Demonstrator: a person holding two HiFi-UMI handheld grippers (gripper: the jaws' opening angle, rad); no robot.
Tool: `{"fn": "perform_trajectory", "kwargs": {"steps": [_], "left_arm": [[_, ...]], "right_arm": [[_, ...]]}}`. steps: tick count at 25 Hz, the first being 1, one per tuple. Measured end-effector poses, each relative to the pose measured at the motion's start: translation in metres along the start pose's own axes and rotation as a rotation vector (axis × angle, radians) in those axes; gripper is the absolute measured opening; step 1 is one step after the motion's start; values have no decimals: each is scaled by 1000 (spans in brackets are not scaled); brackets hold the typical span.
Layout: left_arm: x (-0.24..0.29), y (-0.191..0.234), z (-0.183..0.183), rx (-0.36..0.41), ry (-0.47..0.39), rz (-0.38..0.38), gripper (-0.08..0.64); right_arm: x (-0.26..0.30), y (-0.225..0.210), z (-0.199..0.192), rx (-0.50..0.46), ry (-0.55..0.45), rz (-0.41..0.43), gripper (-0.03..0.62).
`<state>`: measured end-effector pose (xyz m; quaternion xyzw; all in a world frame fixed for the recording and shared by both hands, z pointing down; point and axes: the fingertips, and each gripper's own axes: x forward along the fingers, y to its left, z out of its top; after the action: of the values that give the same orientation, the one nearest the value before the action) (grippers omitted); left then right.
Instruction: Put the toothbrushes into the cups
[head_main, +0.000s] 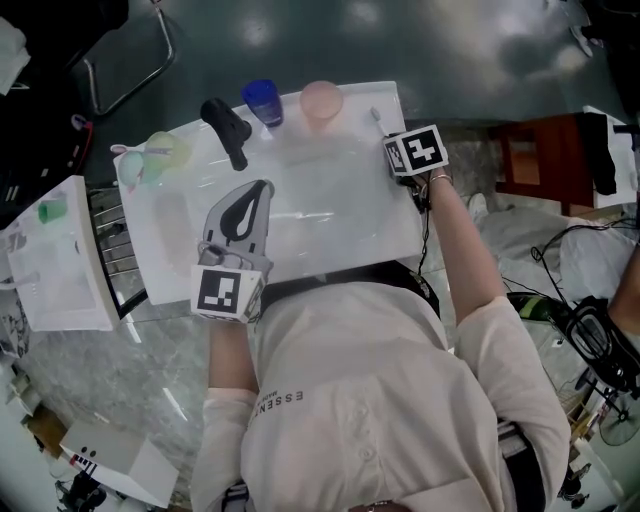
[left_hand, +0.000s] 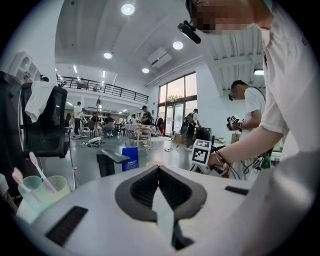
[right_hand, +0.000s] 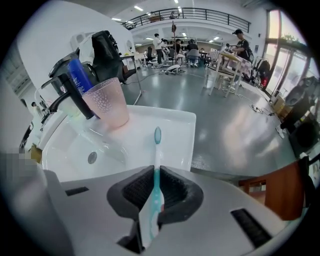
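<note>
Slim teal-and-white plastic toothbrush: looks light, stiff and slick, so it could swivel in a loose pinch. Best held on the thicker handle, not the neck. It is in the right gripper, whose pads are clamped on the handle, above the white ceramic sink basin. The long axis runs along the gripper's own line, with the head out front and the butt back between the jaws. The head aims at the basin's far rim; bristle side unclear. Translucent pink plastic cup stands near, left of the brush head, beside a blue cup. Left gripper: jaws together, nothing between them. Pale green cup on the far left already holds brushes.
</note>
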<state>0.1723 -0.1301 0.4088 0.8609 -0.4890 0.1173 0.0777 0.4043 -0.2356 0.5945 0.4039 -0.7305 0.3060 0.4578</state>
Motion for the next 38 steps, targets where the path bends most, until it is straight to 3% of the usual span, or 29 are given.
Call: {"fn": "perform_trajectory", "kwargs": {"steps": [7, 14, 25, 30, 38], "left_arm": [[-8, 3, 8, 10, -12, 6, 2], [-12, 6, 23, 30, -50, -5, 2], [-25, 26, 25, 29, -51, 20, 2], [-33, 40, 22, 8, -56, 49, 2], [-52, 58, 10, 3, -19, 97, 2]], "right_arm": [[-33, 6, 9, 27, -146, -24, 48], [-83, 21, 54, 7, -333, -4, 48], [-146, 79, 148, -114, -788, 129, 48], [-151, 102, 178, -109, -919, 225, 48], [-145, 117, 202, -111, -1082, 226, 48]]}}
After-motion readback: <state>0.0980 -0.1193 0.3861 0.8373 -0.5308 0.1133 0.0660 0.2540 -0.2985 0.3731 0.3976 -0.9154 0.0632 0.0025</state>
